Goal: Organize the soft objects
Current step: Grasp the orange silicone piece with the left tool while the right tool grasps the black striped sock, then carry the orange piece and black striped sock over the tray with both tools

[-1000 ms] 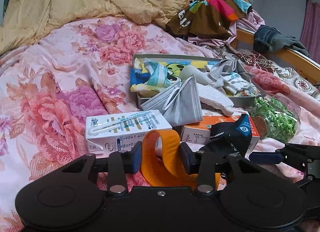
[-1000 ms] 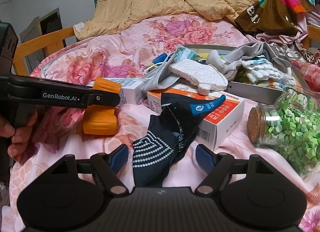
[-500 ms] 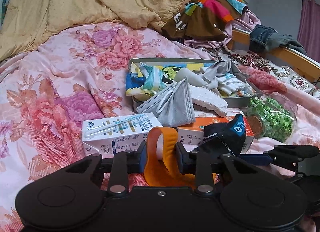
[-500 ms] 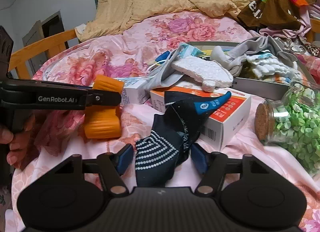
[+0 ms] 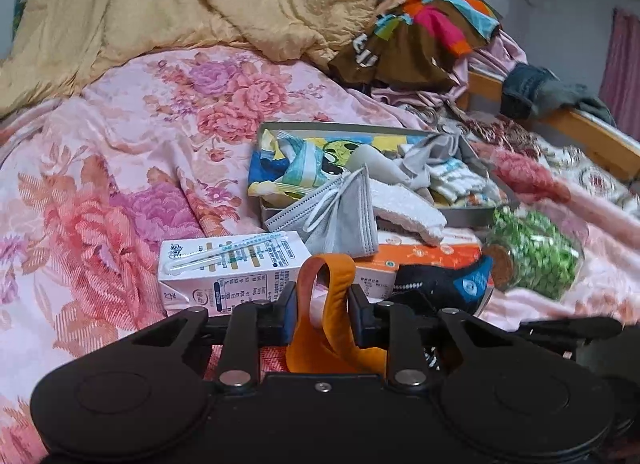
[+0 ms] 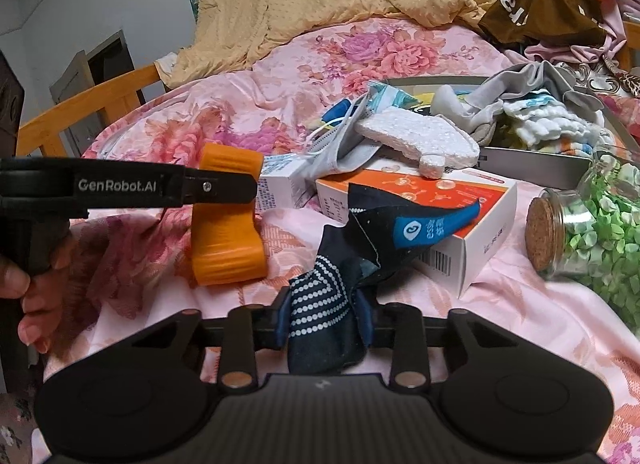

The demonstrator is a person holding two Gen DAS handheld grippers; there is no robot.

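My left gripper [image 5: 322,314] is shut on an orange rubbery band [image 5: 334,284], squeezing its loop; in the right wrist view the band [image 6: 226,240] hangs from the left gripper's fingers [image 6: 216,188] just above the bedspread. My right gripper [image 6: 326,322] is shut on a dark navy sock [image 6: 320,316] with white dots, whose other end drapes over an orange and white box [image 6: 472,200]. The sock also shows in the left wrist view [image 5: 444,284]. A metal tray [image 5: 344,128] beyond holds several cloths and socks, with a grey face mask [image 5: 344,216] over its edge.
A white milk carton [image 5: 228,268] lies left of the box. A corked glass jar of green bits [image 6: 592,232] lies at the right. A white foam piece [image 6: 416,136] rests on the box. A yellow blanket [image 5: 200,4], piled clothes [image 5: 420,36] and wooden bed rails [image 6: 84,108] surround the floral bedspread.
Both grippers closed: the left squeezed the orange band narrower, the right closed from open onto the navy sock. Both moved slightly forward.
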